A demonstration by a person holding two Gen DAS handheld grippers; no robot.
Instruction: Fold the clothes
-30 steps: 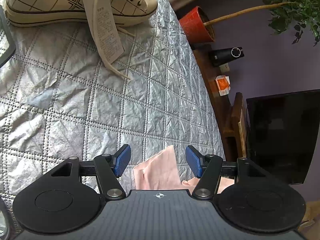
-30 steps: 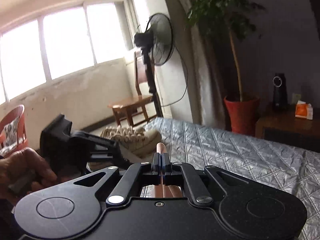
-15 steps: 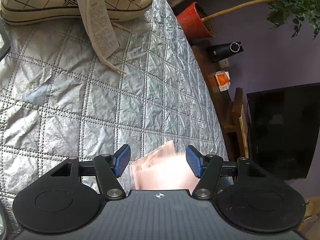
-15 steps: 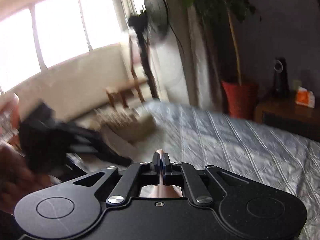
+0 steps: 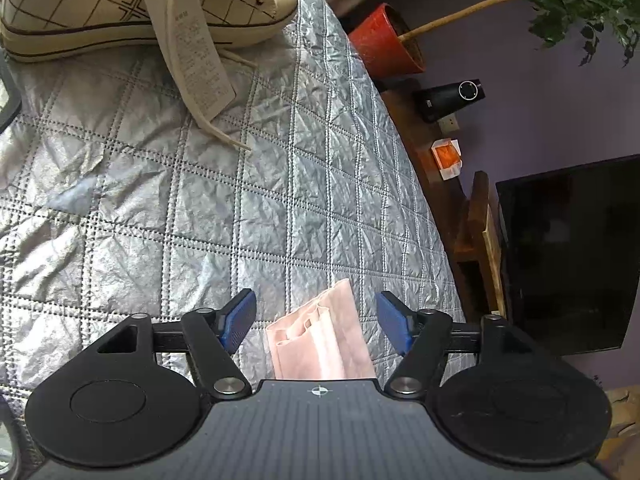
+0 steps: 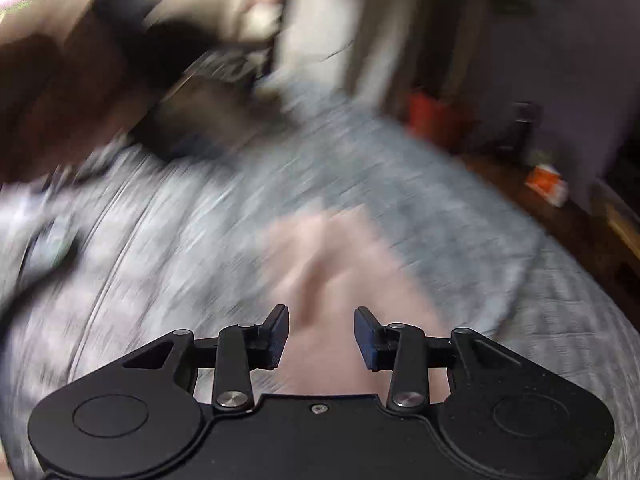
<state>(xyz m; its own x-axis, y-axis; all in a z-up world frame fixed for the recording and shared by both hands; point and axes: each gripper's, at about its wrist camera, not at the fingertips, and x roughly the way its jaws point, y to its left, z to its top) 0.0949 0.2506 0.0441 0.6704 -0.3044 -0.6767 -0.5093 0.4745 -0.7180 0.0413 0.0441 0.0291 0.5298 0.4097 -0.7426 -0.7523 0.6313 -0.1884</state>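
Note:
A pale pink folded garment [image 5: 320,336] lies on the silver quilted bedspread [image 5: 200,208]. In the left wrist view it shows layered edges between and below the blue pads of my left gripper [image 5: 316,320], which is open and not touching it. In the right wrist view, which is heavily blurred, the pink garment [image 6: 340,264] lies on the bed ahead of and under my right gripper [image 6: 321,334]. That gripper is open, with its pads apart and nothing between them.
A cream checked sneaker [image 5: 132,4] with a paper tag [image 5: 192,64] and loose lace sits at the far end of the bed. Beyond the bed's right edge stand a red plant pot [image 5: 384,44], a wooden shelf with a black speaker [image 5: 448,98], and a dark TV [image 5: 568,256].
My right gripper was shut on the pink garment and has opened, letting it go while swinging down toward the bed. The garment now lies flatter under my left gripper, which stays open.

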